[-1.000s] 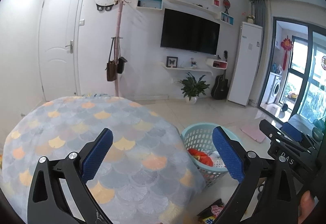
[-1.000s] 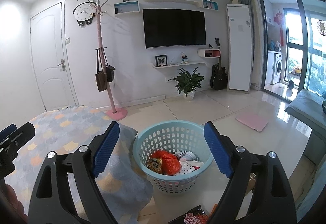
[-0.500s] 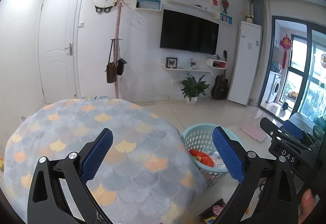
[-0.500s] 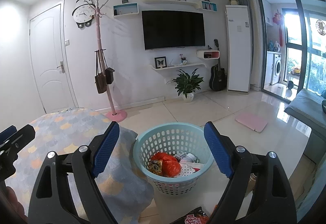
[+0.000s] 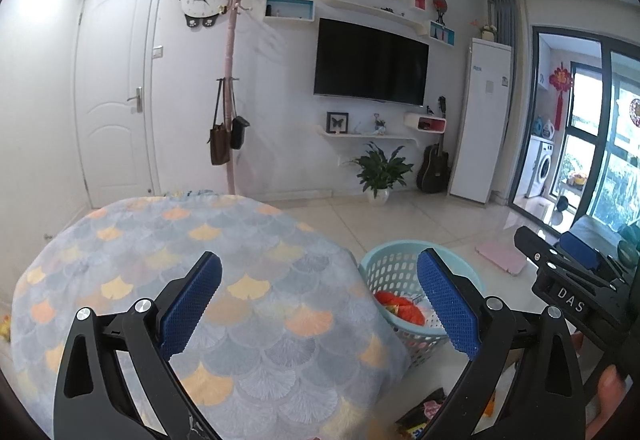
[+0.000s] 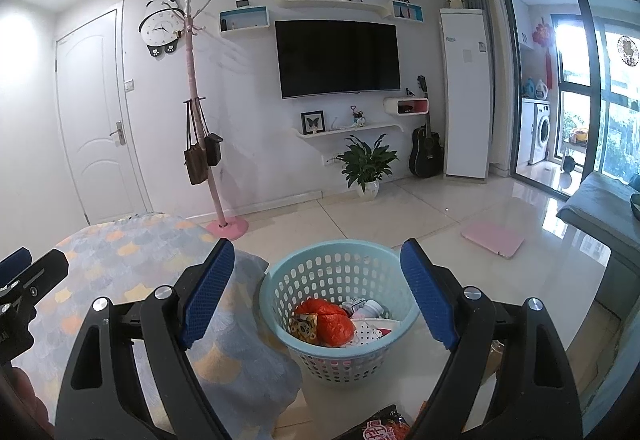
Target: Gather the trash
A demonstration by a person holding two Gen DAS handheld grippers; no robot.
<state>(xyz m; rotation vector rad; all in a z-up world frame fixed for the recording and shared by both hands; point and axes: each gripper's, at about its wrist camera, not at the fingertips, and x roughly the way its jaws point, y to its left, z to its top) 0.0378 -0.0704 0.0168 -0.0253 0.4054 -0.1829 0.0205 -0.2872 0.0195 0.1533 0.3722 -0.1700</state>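
Observation:
A light blue perforated basket stands on the tiled floor and holds trash: a red bag, a yellow snack wrapper and white items. It also shows in the left wrist view. My right gripper is open and empty, above and in front of the basket. My left gripper is open and empty, above the fish-scale-patterned cloth on the table. A red snack wrapper lies on the floor at the bottom edge. A dark wrapper lies on the floor near the cloth's edge.
A pink coat rack with bags stands by the white door. A potted plant, guitar and tall white unit line the far wall. A pink mat lies on the floor; a grey sofa is at right.
Both grippers have risen slightly and tilted up, so the room appears lower in view. Both stay open and empty.

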